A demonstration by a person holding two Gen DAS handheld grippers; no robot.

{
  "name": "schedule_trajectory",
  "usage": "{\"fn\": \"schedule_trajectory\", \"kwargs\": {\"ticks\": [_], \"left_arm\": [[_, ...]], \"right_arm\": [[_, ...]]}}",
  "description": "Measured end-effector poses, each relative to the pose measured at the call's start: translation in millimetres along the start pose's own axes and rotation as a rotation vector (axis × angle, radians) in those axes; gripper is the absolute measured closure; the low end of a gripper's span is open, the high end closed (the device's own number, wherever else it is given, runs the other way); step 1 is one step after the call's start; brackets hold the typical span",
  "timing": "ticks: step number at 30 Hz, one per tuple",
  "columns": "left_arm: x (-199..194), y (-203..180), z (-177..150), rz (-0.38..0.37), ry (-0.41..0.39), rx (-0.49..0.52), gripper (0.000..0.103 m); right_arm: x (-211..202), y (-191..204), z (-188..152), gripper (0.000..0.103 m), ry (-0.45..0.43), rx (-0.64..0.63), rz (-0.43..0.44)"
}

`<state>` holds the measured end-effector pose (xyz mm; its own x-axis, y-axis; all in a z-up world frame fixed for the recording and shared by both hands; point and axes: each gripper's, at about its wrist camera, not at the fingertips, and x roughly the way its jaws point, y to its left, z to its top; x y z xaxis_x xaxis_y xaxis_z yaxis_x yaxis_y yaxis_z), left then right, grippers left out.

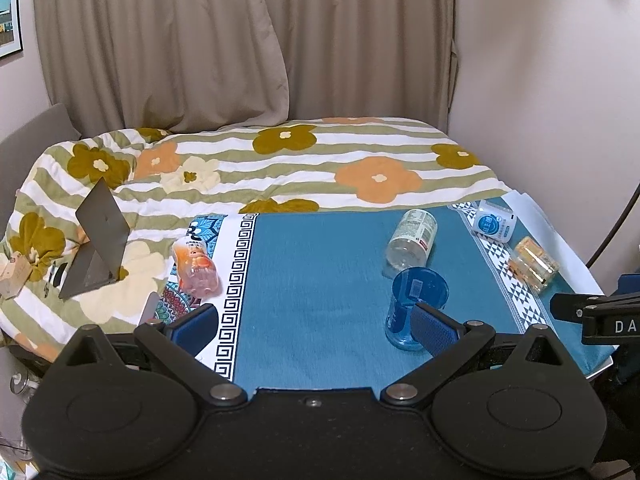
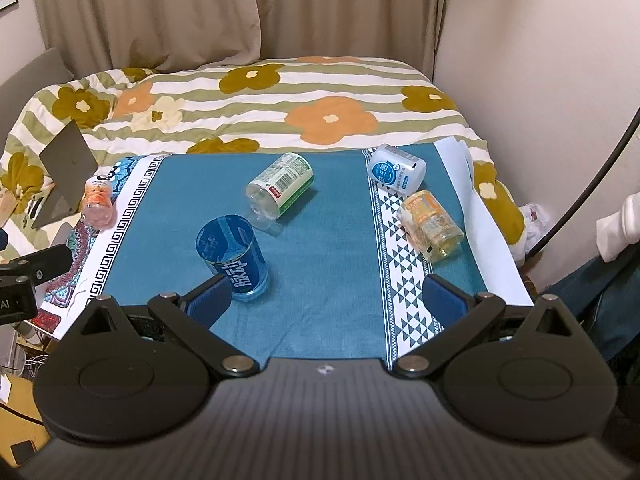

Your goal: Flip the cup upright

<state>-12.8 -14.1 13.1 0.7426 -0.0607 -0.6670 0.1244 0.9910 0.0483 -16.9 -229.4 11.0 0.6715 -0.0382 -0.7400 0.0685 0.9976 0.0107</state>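
While spread wide over the blue-clothed worktop [image 2: 320, 240], left hand-held gripper [image 1: 314, 326] gaping, empty; blue cup [image 2: 234, 258] standing mouth-up just beside its right finger, near a toppled clear bottle [image 2: 280, 188]; right hand-held gripper [image 2: 326, 300] likewise parted, empty.

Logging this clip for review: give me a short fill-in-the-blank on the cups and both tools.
1. The blue cup stands ____ on the blue cloth.
2. The green-labelled cup lies on its ____.
3. The left tool and right tool are both ____.
4. The number of cups on the cloth is ____.

Missing words: upright; side; open; five
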Motion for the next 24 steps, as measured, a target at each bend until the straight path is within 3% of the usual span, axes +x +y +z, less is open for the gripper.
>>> {"fn": "schedule_trajectory", "kwargs": {"ticks": [24], "left_arm": [[2.0,-4.0,-3.1,0.000,-0.003,0.010,0.000]], "right_arm": [[4.6,-1.9,-3.2,0.000,0.009,0.011,0.008]]}}
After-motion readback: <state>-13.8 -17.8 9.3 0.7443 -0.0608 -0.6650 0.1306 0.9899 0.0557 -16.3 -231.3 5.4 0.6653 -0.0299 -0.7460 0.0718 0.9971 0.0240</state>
